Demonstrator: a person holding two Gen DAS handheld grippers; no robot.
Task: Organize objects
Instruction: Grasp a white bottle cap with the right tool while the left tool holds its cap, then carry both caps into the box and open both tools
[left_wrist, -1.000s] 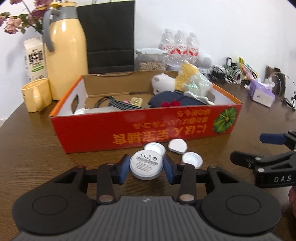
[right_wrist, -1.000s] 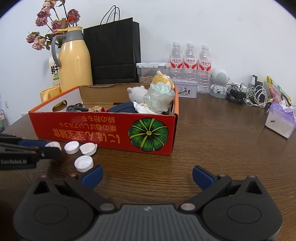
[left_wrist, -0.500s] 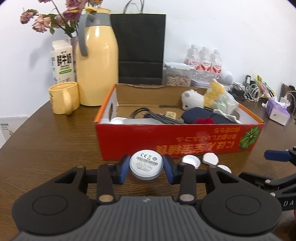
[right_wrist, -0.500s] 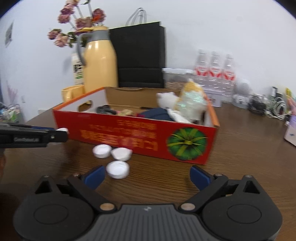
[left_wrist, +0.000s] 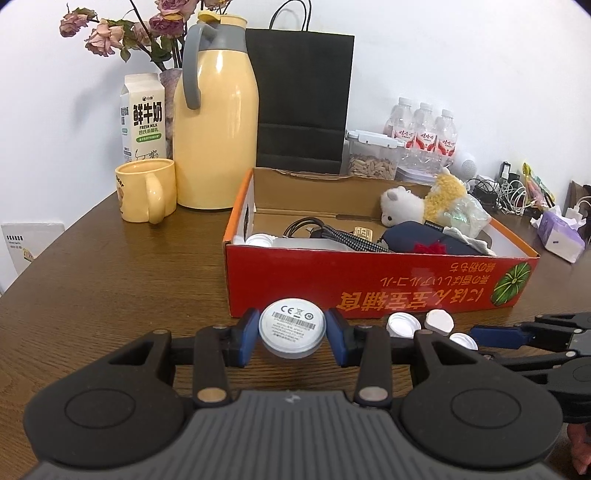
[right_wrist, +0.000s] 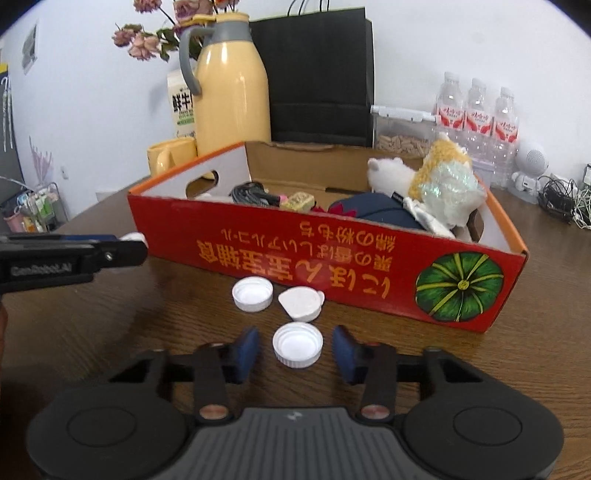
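Observation:
My left gripper (left_wrist: 291, 334) is shut on a round white disc (left_wrist: 291, 325) with a grey printed label, held just above the table in front of the red cardboard box (left_wrist: 369, 280). Three white bottle caps lie on the table before the box (right_wrist: 332, 251). The nearest cap (right_wrist: 297, 344) sits between the blue pads of my right gripper (right_wrist: 296, 349), whose jaws are closing; a gap still shows on each side of the cap. The other two caps (right_wrist: 253, 294) (right_wrist: 301, 303) lie just beyond it. The box holds a plush toy (right_wrist: 424, 177), a dark pouch and cables.
Behind the box stand a yellow thermos jug (left_wrist: 216, 129), a yellow mug (left_wrist: 146, 190), a milk carton (left_wrist: 142, 118), a black paper bag (left_wrist: 301, 99), a clear food container and water bottles (left_wrist: 421, 129). Cables and a tissue pack (left_wrist: 559, 238) lie far right.
My right gripper moved left to the caps and its jaws narrowed around the nearest one. My left gripper carried the disc leftward along the box front.

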